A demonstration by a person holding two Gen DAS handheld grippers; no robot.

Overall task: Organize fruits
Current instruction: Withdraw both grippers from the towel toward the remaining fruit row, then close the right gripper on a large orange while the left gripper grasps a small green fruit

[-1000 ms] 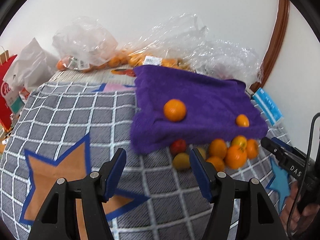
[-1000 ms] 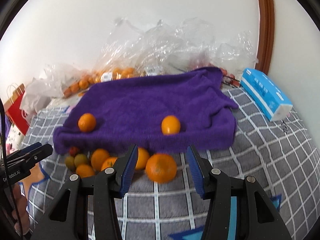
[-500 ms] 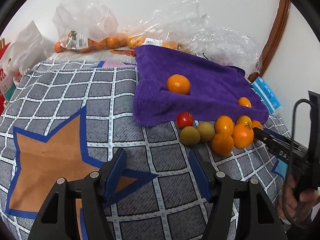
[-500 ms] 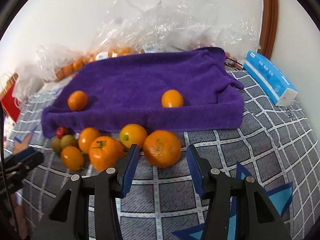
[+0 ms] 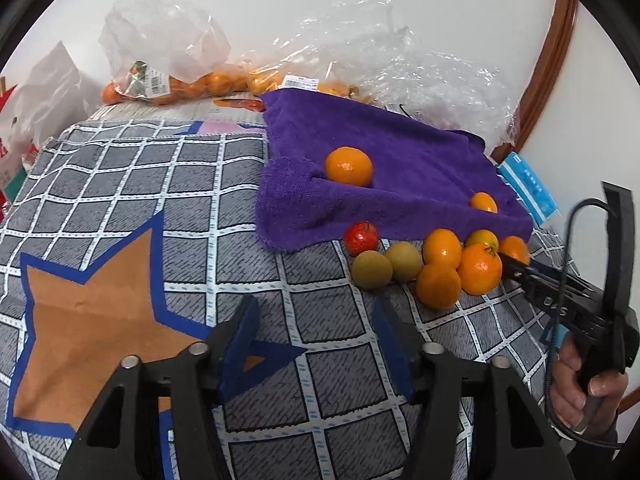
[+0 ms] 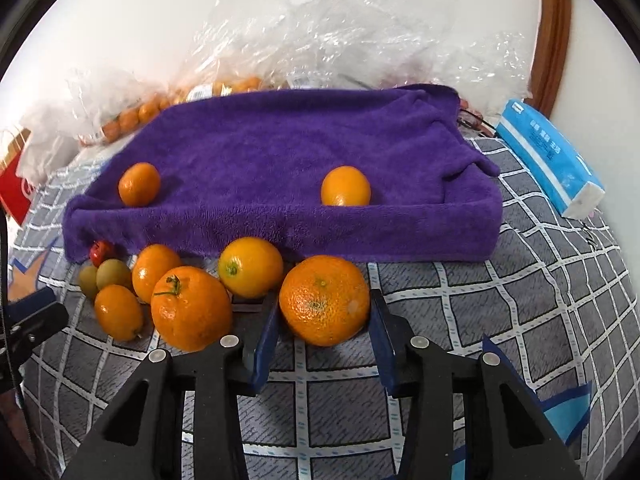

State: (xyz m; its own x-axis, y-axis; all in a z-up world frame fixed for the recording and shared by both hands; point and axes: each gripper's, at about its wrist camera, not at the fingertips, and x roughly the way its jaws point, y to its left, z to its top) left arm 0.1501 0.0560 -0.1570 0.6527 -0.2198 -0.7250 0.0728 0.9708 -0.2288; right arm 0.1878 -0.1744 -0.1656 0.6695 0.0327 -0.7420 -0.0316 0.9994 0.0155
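A purple towel (image 6: 280, 148) over a raised base holds two oranges (image 6: 139, 184) (image 6: 346, 186). In front of it, on the chequered cloth, lies a cluster of several oranges, two green fruits (image 6: 113, 274) and a small red fruit (image 6: 102, 251). My right gripper (image 6: 324, 320) has the large orange (image 6: 324, 300) between its blue pads, which touch both of its sides while the jaws are closing. My left gripper (image 5: 316, 320) hovers over bare cloth, jaws closing with nothing between them. Up and to its right are the green fruits (image 5: 372, 269) and the red fruit (image 5: 361, 238).
Clear plastic bags (image 6: 360, 40) with more oranges are heaped along the wall behind the towel. A blue tissue pack (image 6: 548, 160) lies at the right and a red paper bag (image 6: 12, 196) at the left. A hand (image 5: 580, 392) holds the right gripper's handle.
The right gripper has come down and forward onto the fruit cluster, and its pads have narrowed around the large orange. The left gripper's jaws have narrowed too.
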